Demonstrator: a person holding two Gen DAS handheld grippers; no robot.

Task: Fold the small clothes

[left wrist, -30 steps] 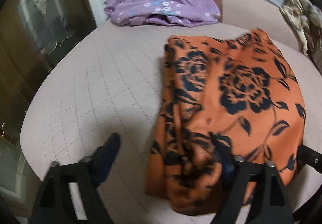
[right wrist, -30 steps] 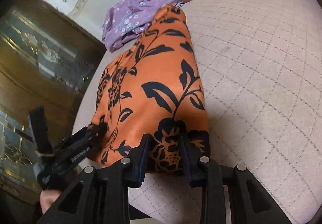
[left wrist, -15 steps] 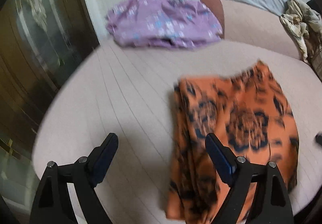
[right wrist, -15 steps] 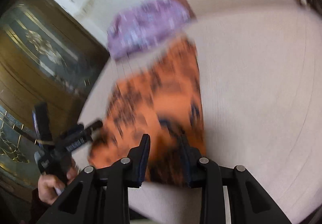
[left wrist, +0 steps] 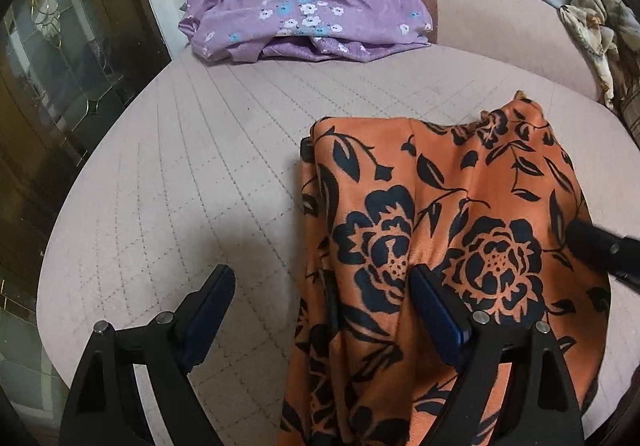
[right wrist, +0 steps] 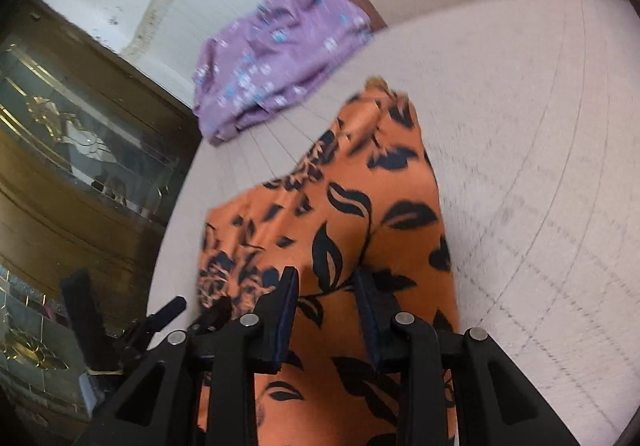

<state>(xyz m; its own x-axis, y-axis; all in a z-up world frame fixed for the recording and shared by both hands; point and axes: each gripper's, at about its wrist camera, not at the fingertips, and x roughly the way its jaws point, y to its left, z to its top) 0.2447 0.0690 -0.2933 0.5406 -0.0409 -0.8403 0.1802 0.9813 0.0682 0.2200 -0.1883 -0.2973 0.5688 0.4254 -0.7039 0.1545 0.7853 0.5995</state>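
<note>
Brown wooden cabinet (left wrist: 76, 93) with leaded glass panels stands at the far left, beside a round, pale pink quilted cushion (left wrist: 200, 173). At the cushion's far edge lies a rumpled purple floral garment (left wrist: 304, 9). Low in the left wrist view, the left gripper (left wrist: 320, 302) has its fingers spread wide – one over bare cushion, the other over the cloth's edge, nothing pinched. To the right, the orange garment (left wrist: 448, 213) with black roses drapes over the cushion's near side, partly folded. In the right wrist view, the right gripper (right wrist: 326, 310) has its fingers narrowly parted with orange fabric bunched between them – whether they pinch it is unclear.
</note>
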